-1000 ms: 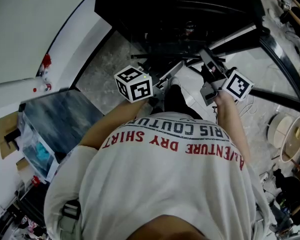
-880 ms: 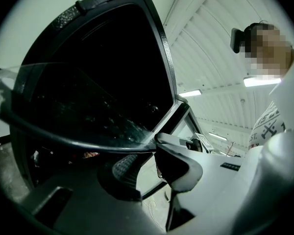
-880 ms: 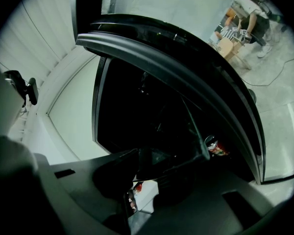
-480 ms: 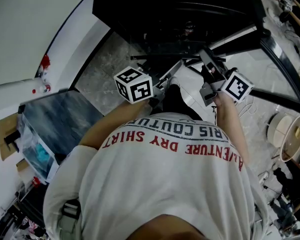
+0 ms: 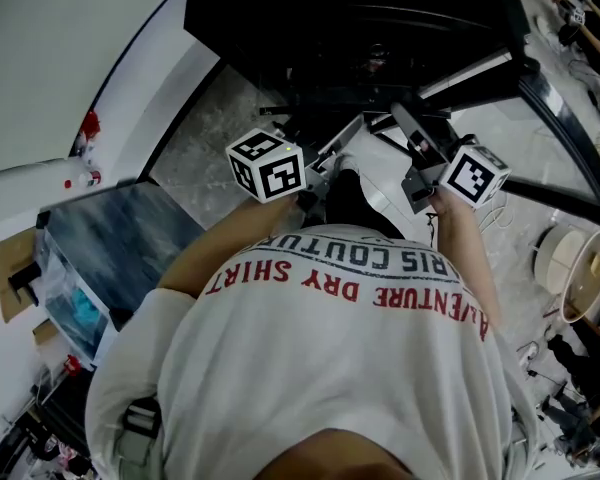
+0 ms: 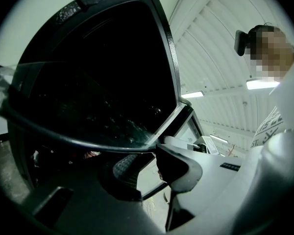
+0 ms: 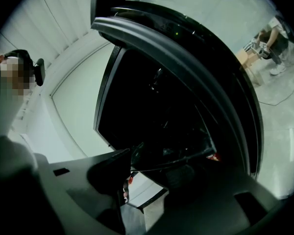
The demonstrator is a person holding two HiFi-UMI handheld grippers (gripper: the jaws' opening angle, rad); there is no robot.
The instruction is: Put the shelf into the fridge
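Note:
I hold the glass shelf point(image 6: 88, 116) with its dark rim by both sides, level in front of the open black fridge point(image 5: 360, 18). My left gripper point(image 6: 144, 153) is shut on the shelf's corner, with the pane stretching left and ahead of it. My right gripper point(image 7: 147, 168) is shut on the shelf's thin edge point(image 7: 186, 156). In the head view the left gripper point(image 5: 323, 163) and the right gripper point(image 5: 412, 136) reach toward the fridge's dark inside, above my white shirt. The fridge's opening point(image 7: 152, 106) fills both gripper views; the inside is too dark to show any rails.
The fridge's open door point(image 5: 570, 138) stands to the right. A blue-grey bin point(image 5: 120, 238) sits on the floor at the left, next to cardboard point(image 5: 15, 268). A round white spool point(image 5: 580, 268) lies at the right. People point(image 7: 269, 43) sit far off.
The right gripper has swung a little, so the fridge opening sits more centred in its view. Both grippers and the shelf have edged slightly toward the fridge.

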